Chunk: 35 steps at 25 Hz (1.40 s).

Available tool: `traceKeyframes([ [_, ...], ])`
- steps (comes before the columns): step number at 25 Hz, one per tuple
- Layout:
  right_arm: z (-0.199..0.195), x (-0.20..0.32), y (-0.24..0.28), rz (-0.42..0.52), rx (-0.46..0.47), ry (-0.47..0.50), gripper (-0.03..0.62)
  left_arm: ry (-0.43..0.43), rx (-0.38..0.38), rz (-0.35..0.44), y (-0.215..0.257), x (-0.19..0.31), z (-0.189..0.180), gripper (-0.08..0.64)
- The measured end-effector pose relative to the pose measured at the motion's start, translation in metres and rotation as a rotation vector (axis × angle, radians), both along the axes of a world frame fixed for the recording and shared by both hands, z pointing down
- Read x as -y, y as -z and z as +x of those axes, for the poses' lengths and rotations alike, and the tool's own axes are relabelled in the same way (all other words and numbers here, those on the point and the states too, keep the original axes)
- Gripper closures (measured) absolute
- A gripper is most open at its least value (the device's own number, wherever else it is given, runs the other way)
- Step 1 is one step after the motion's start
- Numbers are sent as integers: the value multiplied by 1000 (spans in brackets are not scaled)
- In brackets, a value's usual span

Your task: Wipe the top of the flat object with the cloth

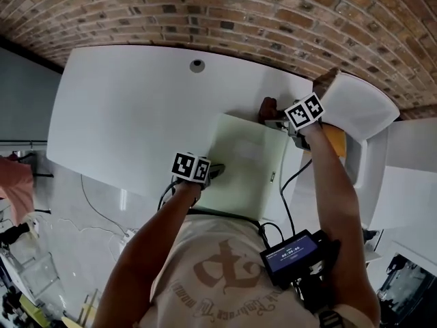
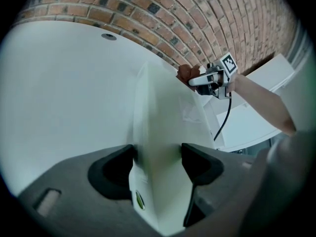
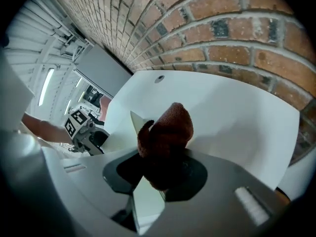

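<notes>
Currently the left gripper [image 1: 213,172] clamps an edge of the flat panel [image 1: 242,166] on the table [image 1: 136,101] and the right gripper [image 1: 276,121], closed on the brown cloth [image 1: 268,108], rests at its far corner; most wiping appears outstanding

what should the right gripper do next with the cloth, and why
Probably sweep the cloth across the top of the flat object toward its near edge: the right gripper holds it at the far corner, and the left gripper clamps the near edge.
</notes>
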State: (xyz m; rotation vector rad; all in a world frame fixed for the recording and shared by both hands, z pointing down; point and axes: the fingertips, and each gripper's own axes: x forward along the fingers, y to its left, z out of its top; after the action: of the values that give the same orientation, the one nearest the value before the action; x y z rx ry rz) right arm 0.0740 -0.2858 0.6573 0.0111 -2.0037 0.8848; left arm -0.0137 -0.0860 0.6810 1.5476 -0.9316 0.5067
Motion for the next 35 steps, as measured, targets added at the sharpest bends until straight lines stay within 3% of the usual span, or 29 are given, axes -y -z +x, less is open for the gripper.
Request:
traceKeyframes([
  [9, 60, 8, 9, 62, -13, -145, 488, 8, 5, 2, 0, -1, 0, 238],
  [13, 70, 10, 25, 139, -24, -143, 486, 11, 5, 16, 0, 0, 1, 238],
  [21, -22, -4, 87, 295, 100, 25, 486, 33, -1, 38, 2, 0, 3, 238],
  [30, -129, -51, 58, 414, 78, 252, 486, 38, -9, 56, 2, 1, 4, 238],
  [35, -147, -76, 38, 405, 35, 337, 486, 37, -8, 53, 2, 1, 1, 239],
])
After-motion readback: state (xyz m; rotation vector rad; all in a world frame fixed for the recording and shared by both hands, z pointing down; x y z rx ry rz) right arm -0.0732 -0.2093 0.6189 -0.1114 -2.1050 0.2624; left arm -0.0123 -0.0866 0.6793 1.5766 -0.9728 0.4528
